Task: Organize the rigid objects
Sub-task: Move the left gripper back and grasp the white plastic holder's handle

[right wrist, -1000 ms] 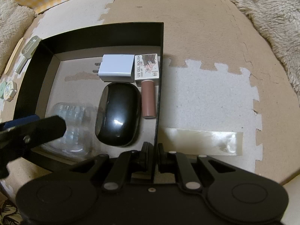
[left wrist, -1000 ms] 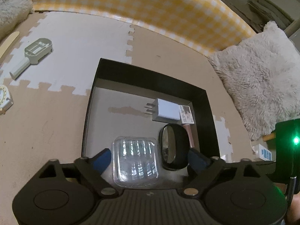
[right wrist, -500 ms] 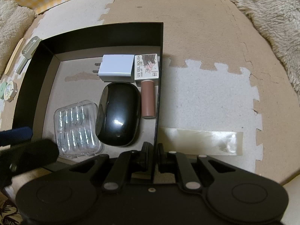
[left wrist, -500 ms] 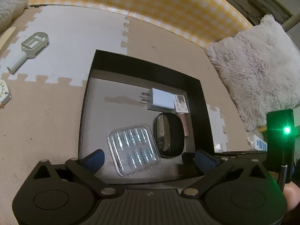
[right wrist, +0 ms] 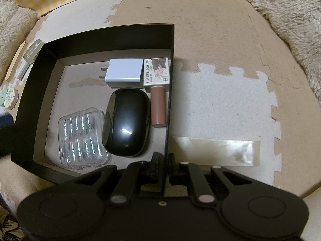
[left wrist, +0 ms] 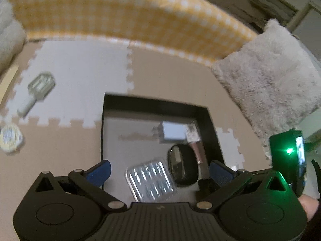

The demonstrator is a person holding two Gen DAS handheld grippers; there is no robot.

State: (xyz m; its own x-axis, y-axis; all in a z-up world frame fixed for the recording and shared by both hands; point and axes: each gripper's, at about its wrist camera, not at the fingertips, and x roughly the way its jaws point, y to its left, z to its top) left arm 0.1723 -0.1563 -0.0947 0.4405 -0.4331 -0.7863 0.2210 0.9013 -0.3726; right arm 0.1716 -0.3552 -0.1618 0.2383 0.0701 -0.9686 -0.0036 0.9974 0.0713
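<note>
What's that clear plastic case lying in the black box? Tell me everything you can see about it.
The clear plastic case is a small rounded-corner rectangle, see-through and glossy, with two rows of slim glinting pieces inside; what they are is too small to tell. Its lid looks closed. It lies flat on the grey floor of the black box, near the front wall, close beside the black mouse; whether they touch is unclear. Neither gripper holds it.

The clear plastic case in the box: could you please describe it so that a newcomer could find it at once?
Look in the black box on the foam floor mat. The clear plastic case lies at its near left, beside the black mouse. It alone is see-through, with rows of small shiny pieces inside.
</note>
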